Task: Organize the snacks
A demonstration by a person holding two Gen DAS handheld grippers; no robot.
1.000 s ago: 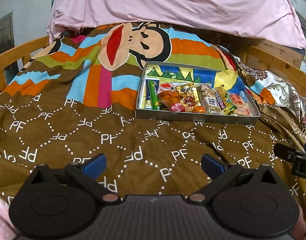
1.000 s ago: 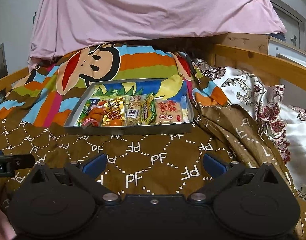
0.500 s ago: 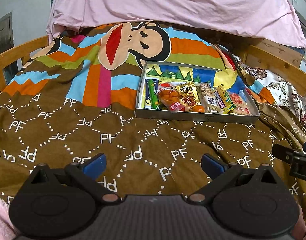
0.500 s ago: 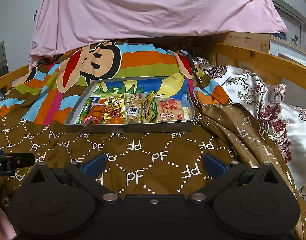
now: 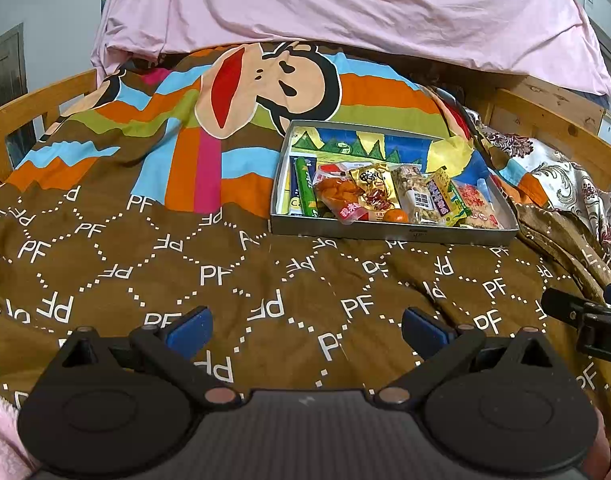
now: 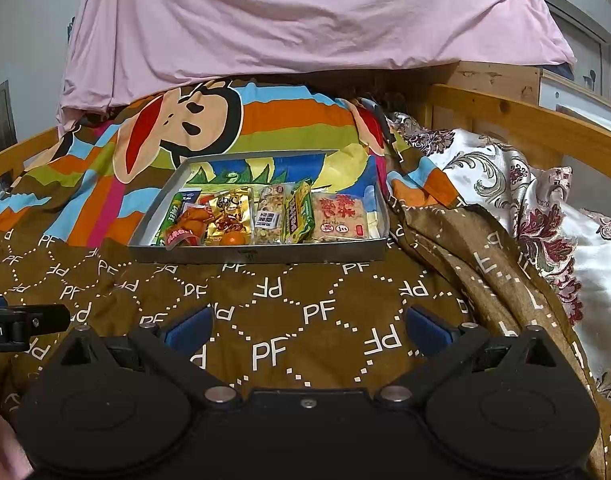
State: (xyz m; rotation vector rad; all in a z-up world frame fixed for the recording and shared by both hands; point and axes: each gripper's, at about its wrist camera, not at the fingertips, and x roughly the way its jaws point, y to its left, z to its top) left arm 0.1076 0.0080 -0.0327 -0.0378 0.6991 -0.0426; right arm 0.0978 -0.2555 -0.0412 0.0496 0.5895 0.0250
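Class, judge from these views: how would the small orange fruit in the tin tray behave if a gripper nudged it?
The orange fruit looks round, so it would probably roll. Wedged against the gold packet and the tray wall, it likely won't travel far.

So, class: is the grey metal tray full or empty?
Partly full: the grey metal tray holds snack packets along its near side; the far side is bare.

Both tools were wide open and empty: left tool (image 5: pixel 303 330) and right tool (image 6: pixel 307 330) hovered low, side by side, both pointing forward.
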